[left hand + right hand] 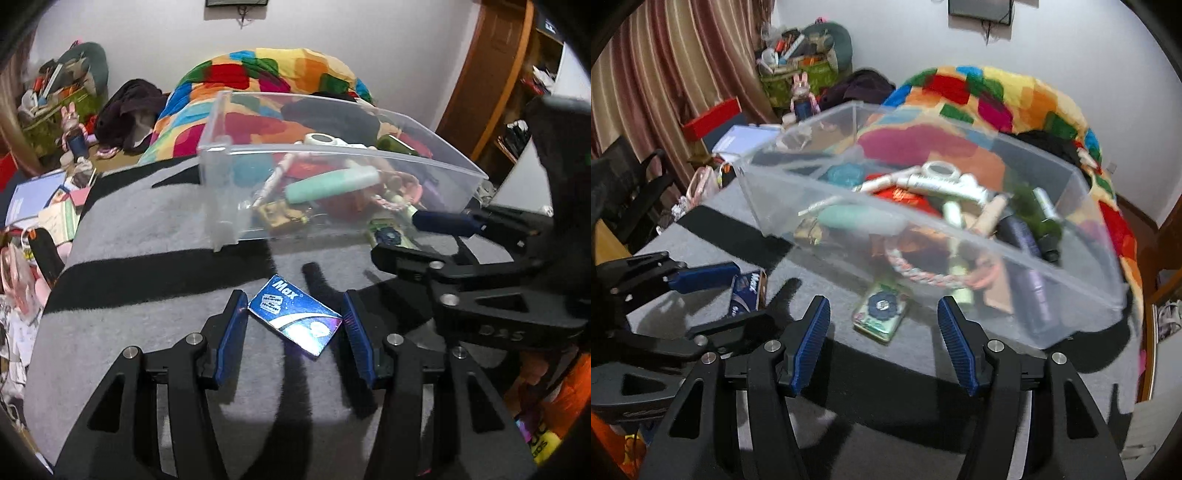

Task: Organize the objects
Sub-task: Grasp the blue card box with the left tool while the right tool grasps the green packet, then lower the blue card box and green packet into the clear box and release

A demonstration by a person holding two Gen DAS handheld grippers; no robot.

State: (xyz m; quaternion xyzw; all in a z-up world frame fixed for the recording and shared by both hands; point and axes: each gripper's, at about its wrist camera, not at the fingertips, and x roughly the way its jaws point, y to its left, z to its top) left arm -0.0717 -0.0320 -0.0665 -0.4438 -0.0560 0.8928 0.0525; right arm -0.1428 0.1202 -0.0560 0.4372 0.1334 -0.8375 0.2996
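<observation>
While the left gripper (295,317) stands spread wide at lower centre, the flat blue "Max" razor-blade box (294,319) lies between its fingers on grey cloth (147,229); the right gripper (882,325) gapes empty, just short of a small green patterned tin (881,312).

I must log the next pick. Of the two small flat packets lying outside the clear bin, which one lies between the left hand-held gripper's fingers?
The blue "Max" razor-blade box, between the open left hand-held gripper; the green patterned packet lies beside the clear plastic bin.

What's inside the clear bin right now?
The clear bin holds a mint tube, dark green bottle, purple bottle and braided ring. Items underneath are hidden.
</observation>
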